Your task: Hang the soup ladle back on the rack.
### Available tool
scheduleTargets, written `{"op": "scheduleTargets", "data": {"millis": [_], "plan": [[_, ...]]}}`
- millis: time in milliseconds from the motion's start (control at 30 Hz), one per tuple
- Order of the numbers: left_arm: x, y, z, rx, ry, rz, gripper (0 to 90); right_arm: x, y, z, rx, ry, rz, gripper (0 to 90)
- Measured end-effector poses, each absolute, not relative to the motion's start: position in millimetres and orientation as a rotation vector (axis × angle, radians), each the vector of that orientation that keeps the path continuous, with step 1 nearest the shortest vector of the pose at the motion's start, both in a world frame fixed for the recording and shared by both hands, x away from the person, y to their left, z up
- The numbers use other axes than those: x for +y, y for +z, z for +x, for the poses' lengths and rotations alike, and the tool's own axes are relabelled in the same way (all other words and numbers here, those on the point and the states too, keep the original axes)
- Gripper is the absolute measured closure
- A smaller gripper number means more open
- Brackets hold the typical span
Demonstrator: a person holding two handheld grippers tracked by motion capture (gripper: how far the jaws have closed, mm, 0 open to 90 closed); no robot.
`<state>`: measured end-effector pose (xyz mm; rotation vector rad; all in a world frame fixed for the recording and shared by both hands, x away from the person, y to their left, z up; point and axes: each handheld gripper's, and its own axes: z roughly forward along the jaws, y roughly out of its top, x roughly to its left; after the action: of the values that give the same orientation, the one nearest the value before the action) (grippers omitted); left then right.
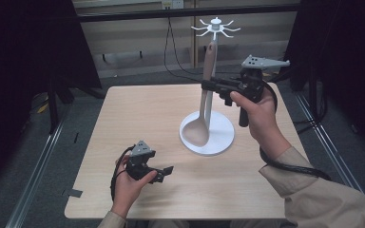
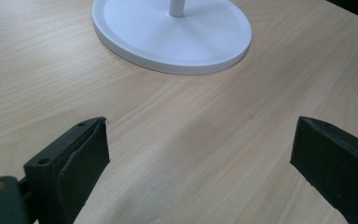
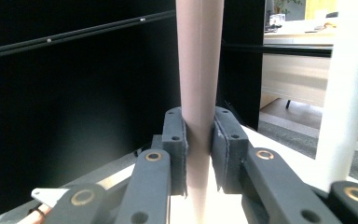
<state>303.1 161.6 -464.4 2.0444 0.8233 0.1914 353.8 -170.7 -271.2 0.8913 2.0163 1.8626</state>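
The wooden table (image 1: 123, 123) carries a white utensil stand (image 1: 207, 135) set right of centre in the high view: a round base plate, an upright pole, and a crown of hooks (image 1: 216, 27) at the top. The same base plate shows at the top of the left gripper view (image 2: 135, 32), resting flat on the wood. A beige ladle (image 1: 204, 102) stands nearly upright against the stand – its bowl low, over the left part of the base plate, its handle rising beside the pole to just under the hooks; whether the bowl touches the plate cannot be told. The right gripper (image 1: 208, 85) is held level above the table by the person's right hand (image 1: 256, 111) and is clamped on the ladle handle about midway up. In the right gripper view (image 3: 198, 154) both pads press flat against the handle (image 3: 198, 70), one on each side, with the white pole (image 3: 347, 93) just beside it. The left gripper (image 1: 164, 173) sits low near the table's front edge in the person's left hand (image 1: 130, 183), well apart from the stand. Its jaws stand wide – bare wood between them, nothing held, as the left gripper view (image 2: 200, 154) shows.
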Motion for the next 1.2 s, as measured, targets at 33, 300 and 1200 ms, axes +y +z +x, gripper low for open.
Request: {"op": "scheduleTargets", "data": {"millis": [33,300,1200], "plan": [[161.6,-464.5,303.1,0.823,0.191,2.045,4.1,-171.2,-270.5,354.9,2.013,1.866,0.89,77.1],[161.0,-464.9,303.0,0.825,0.195,2.049,4.2,-173.0,-266.3,359.3,2.005,1.88,0.898,77.1],[163.4,-466.0,304.5,0.824,0.19,2.047,4.6,-178.3,-268.3,376.5,2.018,1.88,0.909,76.8]]}}
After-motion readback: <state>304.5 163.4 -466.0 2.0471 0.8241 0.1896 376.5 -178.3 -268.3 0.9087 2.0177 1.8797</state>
